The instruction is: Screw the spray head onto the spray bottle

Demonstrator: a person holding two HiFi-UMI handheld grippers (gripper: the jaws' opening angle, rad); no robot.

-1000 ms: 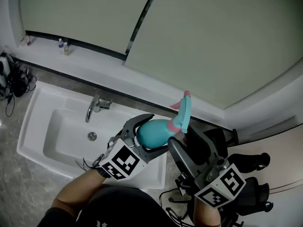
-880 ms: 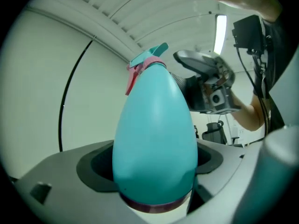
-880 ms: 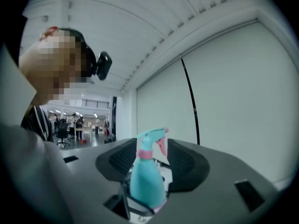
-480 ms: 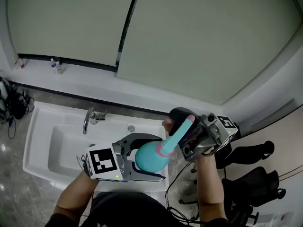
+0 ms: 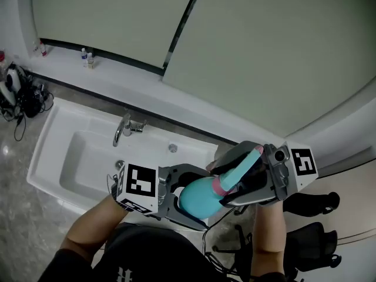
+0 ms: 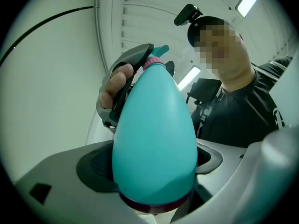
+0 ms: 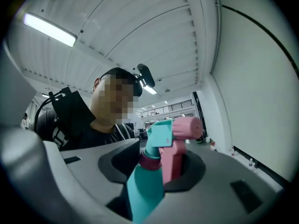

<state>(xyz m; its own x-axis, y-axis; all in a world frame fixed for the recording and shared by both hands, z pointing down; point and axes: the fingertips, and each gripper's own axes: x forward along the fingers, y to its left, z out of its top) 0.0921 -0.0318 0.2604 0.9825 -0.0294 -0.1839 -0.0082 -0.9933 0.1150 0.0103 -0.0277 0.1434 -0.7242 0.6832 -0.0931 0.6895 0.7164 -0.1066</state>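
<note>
Since a second ago the right gripper [image 5: 238, 176] has swung up from 5 o'clock of the bottle [image 5: 194, 198] to its spray head [image 5: 247, 161], fingers just closing onto it. The left gripper [image 5: 201, 194] fingers clamp the bottle's belly at 4 o'clock of the sink [image 5: 47, 135]. Its long axis points toward 2 o'clock, spray head leading.

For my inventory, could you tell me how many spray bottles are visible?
1: the teal spray bottle, body clamped in the left gripper, spray head between the right gripper's jaws, which have just been closing. Tiny ledge bottles are too small to identify.
</note>
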